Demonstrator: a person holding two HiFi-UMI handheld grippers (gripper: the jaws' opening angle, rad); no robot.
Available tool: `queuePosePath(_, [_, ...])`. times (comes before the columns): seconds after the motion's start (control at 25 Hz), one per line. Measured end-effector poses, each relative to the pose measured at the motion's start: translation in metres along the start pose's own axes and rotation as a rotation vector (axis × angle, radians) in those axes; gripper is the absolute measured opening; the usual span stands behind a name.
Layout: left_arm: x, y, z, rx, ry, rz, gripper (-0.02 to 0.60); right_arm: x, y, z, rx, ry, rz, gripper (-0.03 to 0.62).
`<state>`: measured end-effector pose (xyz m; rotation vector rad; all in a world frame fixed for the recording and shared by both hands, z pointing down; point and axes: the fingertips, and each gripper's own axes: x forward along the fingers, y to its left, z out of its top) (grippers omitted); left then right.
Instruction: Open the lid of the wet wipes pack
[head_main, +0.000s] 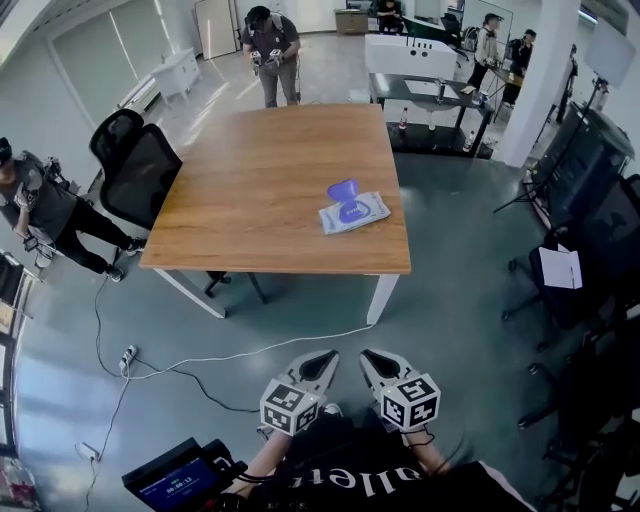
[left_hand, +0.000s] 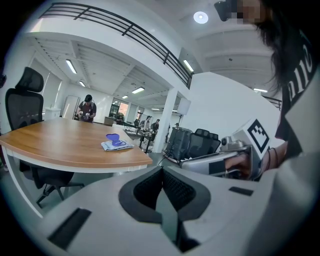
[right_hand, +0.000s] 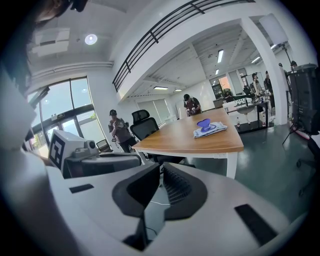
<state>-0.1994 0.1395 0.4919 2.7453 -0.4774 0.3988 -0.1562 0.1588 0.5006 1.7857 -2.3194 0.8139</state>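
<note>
While wipes pack lies lid-up, left hand-held gripper is clenched empty; right hand-held gripper too.

Head cam sits up high and tilts steeply down: the left gripper and right gripper sit right under it at the bottom edge, with the table well ahead across the floor. Each gripper cam rides low, looking out along its own jaws roughly level (fisheye, so you get ceiling too). The left one catches the right gripper at its right edge, and the right one catches the left gripper at its left. All three share the table and the pack, from well away.
</note>
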Motion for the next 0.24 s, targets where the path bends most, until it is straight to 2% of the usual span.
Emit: queuePosePath(0.24, [0.0009, 0.0076, -0.0032, -0.002, 0.003, 0.017, 0.002, 0.0063, -0.0016, -0.0009, -0.025, 0.014, 0.005, 0.029])
